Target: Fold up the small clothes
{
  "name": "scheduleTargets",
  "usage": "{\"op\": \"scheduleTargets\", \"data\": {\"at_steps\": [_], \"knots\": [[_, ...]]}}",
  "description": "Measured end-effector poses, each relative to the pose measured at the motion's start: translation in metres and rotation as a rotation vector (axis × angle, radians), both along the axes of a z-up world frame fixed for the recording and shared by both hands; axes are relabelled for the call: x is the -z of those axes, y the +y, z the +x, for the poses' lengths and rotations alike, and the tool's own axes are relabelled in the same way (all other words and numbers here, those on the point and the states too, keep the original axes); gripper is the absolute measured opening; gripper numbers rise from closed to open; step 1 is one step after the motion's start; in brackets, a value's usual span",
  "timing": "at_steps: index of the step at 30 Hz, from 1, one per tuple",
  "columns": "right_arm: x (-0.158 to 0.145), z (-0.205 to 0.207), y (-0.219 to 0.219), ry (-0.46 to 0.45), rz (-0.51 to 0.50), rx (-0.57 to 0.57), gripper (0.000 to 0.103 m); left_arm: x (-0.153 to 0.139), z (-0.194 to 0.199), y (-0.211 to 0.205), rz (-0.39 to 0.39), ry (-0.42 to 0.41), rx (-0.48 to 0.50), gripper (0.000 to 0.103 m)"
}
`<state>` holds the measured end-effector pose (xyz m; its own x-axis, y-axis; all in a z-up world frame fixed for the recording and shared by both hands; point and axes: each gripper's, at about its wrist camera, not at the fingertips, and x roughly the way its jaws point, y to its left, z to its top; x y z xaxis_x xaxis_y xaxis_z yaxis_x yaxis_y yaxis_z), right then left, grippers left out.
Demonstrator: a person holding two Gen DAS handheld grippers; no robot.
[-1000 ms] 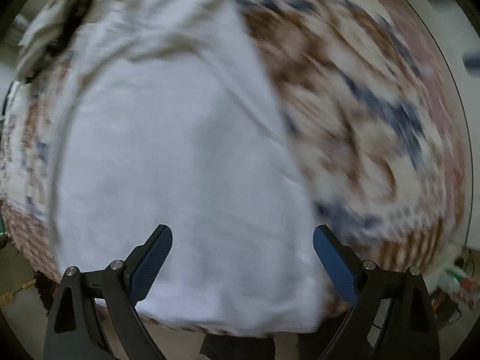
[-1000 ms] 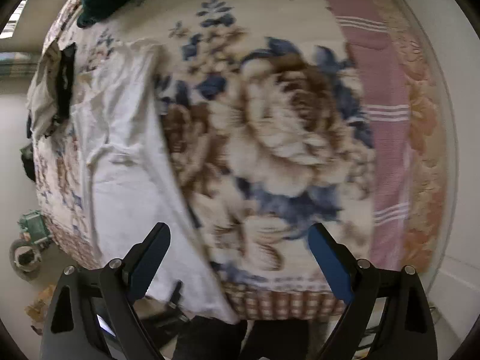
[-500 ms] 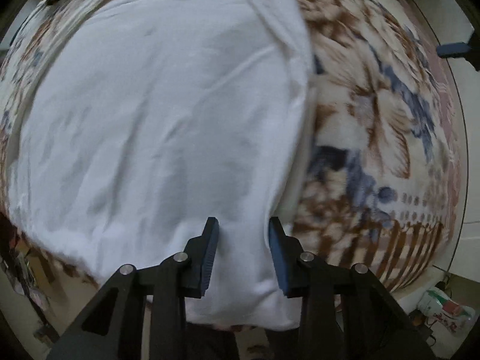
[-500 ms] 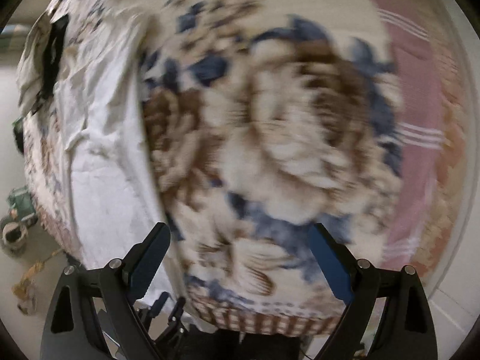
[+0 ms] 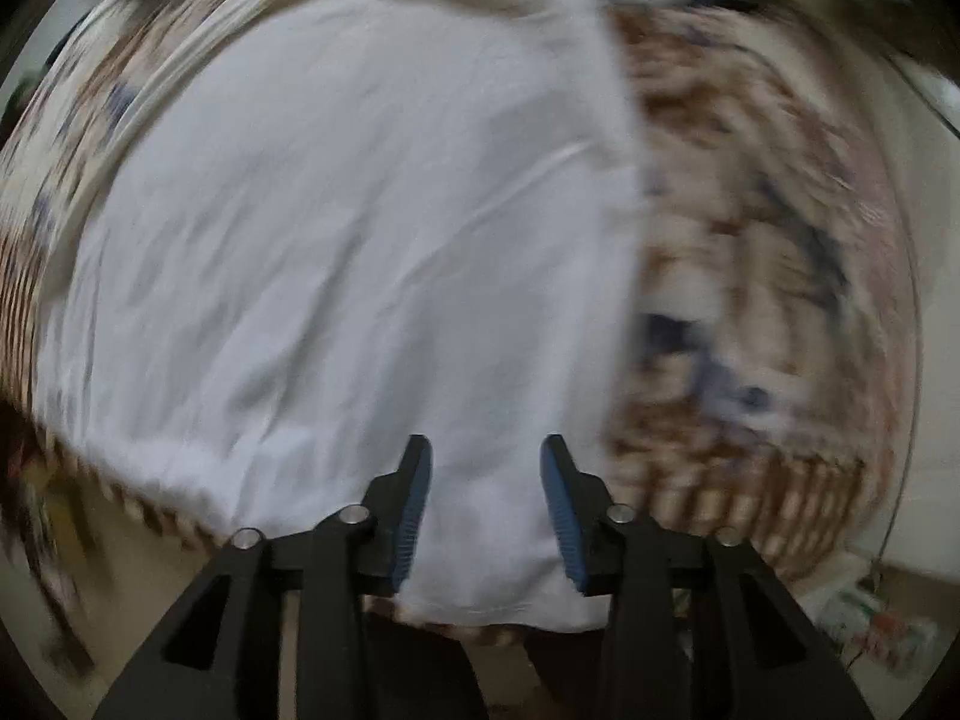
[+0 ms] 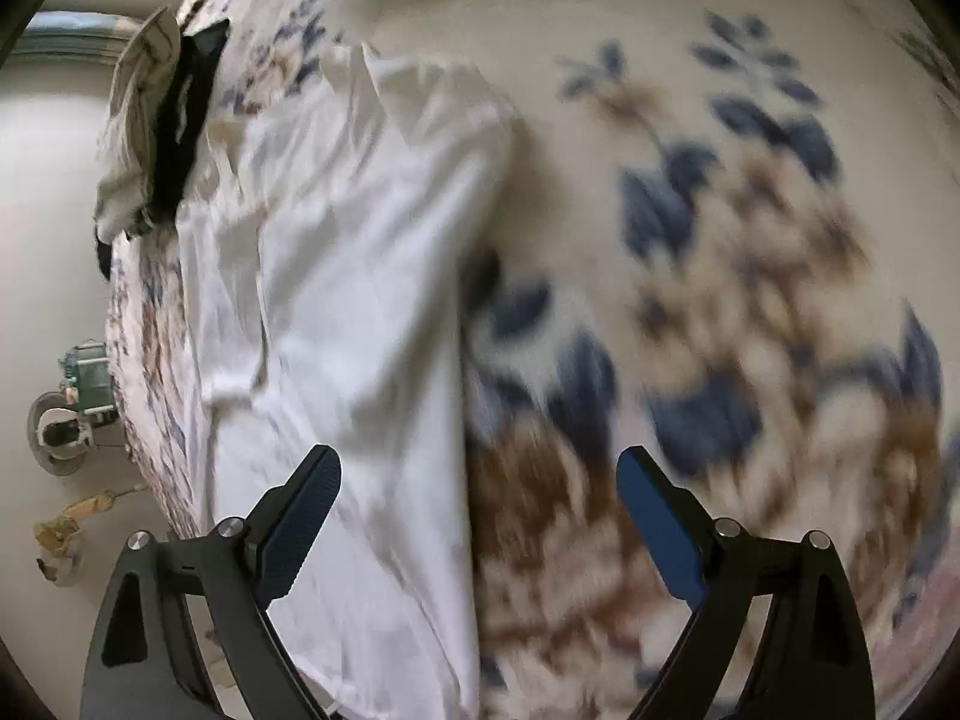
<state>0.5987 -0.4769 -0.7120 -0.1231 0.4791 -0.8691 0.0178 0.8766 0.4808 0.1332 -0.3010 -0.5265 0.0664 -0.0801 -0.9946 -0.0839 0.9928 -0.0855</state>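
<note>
— Left tool (image 5: 485, 468): how is it set?
— Narrowed over the white garment's (image 5: 360, 240) near hem, nothing pinched.
— Right tool (image 6: 477, 501)?
— Spread wide above that garment's edge on the floral bed cover (image 6: 720, 240).

The left gripper (image 5: 485, 468) has its jaws partly closed with a gap between them, seemingly gripping nothing; the right gripper (image 6: 478, 480) is spread wide.

White garment (image 5: 372, 252), wrinkled, spread mostly flat on floral blanket, near the bed's edge
</note>
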Motion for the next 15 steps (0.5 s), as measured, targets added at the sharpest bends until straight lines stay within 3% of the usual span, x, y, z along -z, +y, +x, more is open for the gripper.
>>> {"op": "scheduleTargets", "data": {"at_steps": [1,6,8,9,10,12,13,14,15], "knots": [[0.006,0.012,0.006,-0.008,0.01,-0.005,0.095,0.003,0.002,-0.016,-0.002,0.008,0.046,0.057],[0.029,0.046,0.019,0.02,0.075,-0.008,0.095,0.045,0.004,-0.062,0.034,0.098,0.148,0.057],[0.038,0.052,0.021,0.039,0.092,0.001,0.095,0.048,0.0,-0.055,0.019,0.062,0.126,0.04],[0.043,0.056,0.024,0.052,0.1,0.007,0.095,0.048,0.0,-0.052,0.019,0.039,0.12,0.019],[0.045,0.057,0.026,0.05,0.105,0.014,0.095,0.048,-0.004,-0.046,0.025,0.021,0.13,0.004],[0.046,0.057,0.031,0.022,0.127,0.02,0.091,0.043,-0.002,-0.036,0.014,-0.006,0.131,0.003],[0.045,0.058,0.033,0.009,0.135,0.026,0.086,0.039,0.003,-0.031,0.015,-0.022,0.131,0.003],[0.045,0.058,0.034,0.005,0.149,0.036,0.063,0.032,0.007,-0.025,0.024,-0.037,0.136,0.003],[0.046,0.059,0.036,0.001,0.148,0.044,0.027,0.028,0.008,-0.022,0.031,-0.05,0.139,0.003]]}}
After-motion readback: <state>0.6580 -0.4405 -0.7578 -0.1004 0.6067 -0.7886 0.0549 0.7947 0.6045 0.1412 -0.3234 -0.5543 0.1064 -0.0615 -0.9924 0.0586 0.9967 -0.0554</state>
